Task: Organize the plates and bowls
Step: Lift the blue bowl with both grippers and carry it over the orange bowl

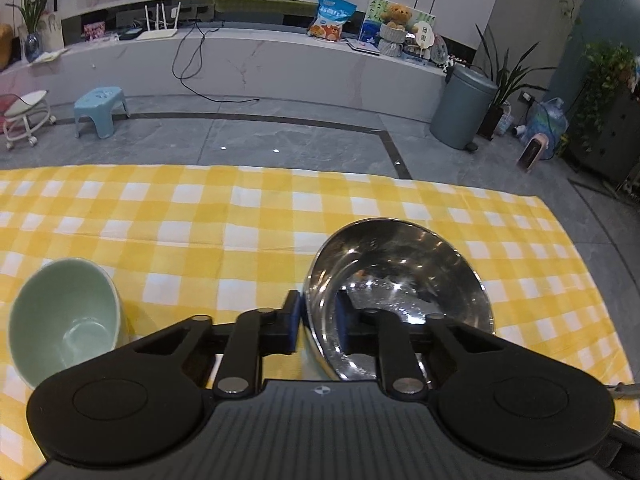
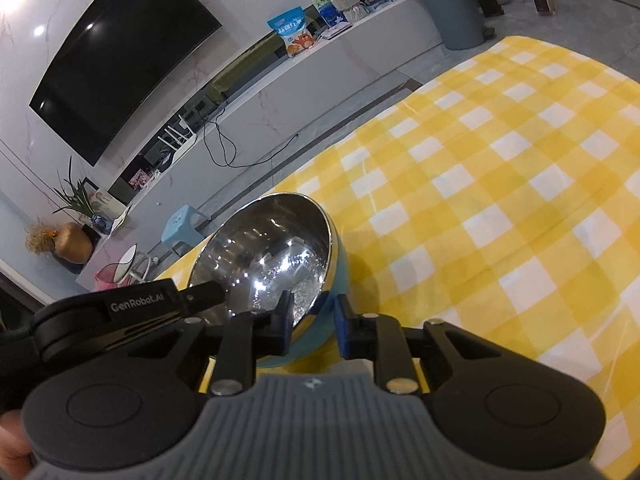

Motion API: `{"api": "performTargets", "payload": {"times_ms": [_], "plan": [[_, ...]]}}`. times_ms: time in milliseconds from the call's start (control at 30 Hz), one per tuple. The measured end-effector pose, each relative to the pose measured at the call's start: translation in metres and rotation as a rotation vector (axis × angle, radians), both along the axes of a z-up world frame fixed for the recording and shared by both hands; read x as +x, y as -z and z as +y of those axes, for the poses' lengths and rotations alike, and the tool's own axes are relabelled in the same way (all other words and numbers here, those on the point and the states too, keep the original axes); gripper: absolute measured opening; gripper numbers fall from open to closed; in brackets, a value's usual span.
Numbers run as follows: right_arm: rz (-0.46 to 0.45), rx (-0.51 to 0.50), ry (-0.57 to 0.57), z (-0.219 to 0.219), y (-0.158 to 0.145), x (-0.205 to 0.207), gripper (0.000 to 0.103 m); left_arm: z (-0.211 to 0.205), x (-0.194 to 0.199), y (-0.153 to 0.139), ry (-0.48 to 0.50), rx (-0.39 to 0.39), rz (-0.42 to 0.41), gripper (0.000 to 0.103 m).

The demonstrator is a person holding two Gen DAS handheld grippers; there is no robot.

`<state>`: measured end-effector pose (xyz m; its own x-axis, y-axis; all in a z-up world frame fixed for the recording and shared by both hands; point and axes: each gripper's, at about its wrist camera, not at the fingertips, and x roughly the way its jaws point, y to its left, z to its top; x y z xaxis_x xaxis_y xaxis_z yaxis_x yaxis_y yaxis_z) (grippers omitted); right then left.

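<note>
A pale green bowl point(image 1: 64, 320) lies tipped on its side at the lower left of the left wrist view, mouth toward the camera, on the yellow checked tablecloth point(image 1: 240, 216); no gripper is near it.

Right of it, at lower centre, the left gripper point(image 1: 318, 320) straddles the rim of a steel bowl point(image 1: 396, 276), one blue pad outside the wall and one inside. The fingers appear closed on that rim, though contact on both sides is not fully plain. The bowl sits tilted, open toward the lens.

In the right wrist view the same steel bowl point(image 2: 272, 256), turquoise on the outside, fills the lower centre. The left gripper point(image 2: 212, 294) enters from the lower left edge and meets its near rim. The right gripper point(image 2: 313, 314) stands with its jaws either side of the bowl's right-hand rim, and a clear gap shows beside the outer pad, so it looks unclenched around the rim rather than gripping.

By this evidence the sorting is at an early stage: the two bowls remain apart, nothing is stacked, and no plates are in view.
</note>
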<state>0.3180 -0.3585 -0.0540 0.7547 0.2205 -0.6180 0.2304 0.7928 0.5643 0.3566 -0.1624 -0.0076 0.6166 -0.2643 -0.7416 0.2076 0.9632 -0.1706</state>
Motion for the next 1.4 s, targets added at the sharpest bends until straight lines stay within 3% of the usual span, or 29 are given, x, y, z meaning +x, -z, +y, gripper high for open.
{"api": "performTargets", "payload": {"times_ms": [100,267,767,967,1400], "plan": [[0.005,-0.01,0.007,0.002,-0.001,-0.001,0.018,0.0,-0.002,-0.003,-0.003,0.021,-0.003,0.007],[0.029,-0.009,0.019,0.0,-0.004,-0.007,0.016,0.0,-0.011,-0.009,0.003,0.033,-0.005,0.007],[-0.04,-0.008,-0.074,0.01,-0.051,-0.069,0.015,0.021,-0.08,-0.062,-0.062,0.005,-0.05,0.007],[-0.047,0.025,-0.109,0.016,-0.07,-0.102,0.014,0.042,-0.116,-0.076,-0.117,-0.031,-0.015,0.008],[-0.07,0.048,-0.115,0.04,-0.09,-0.193,0.012,0.097,-0.199,-0.082,-0.208,-0.197,0.04,0.01]]}}
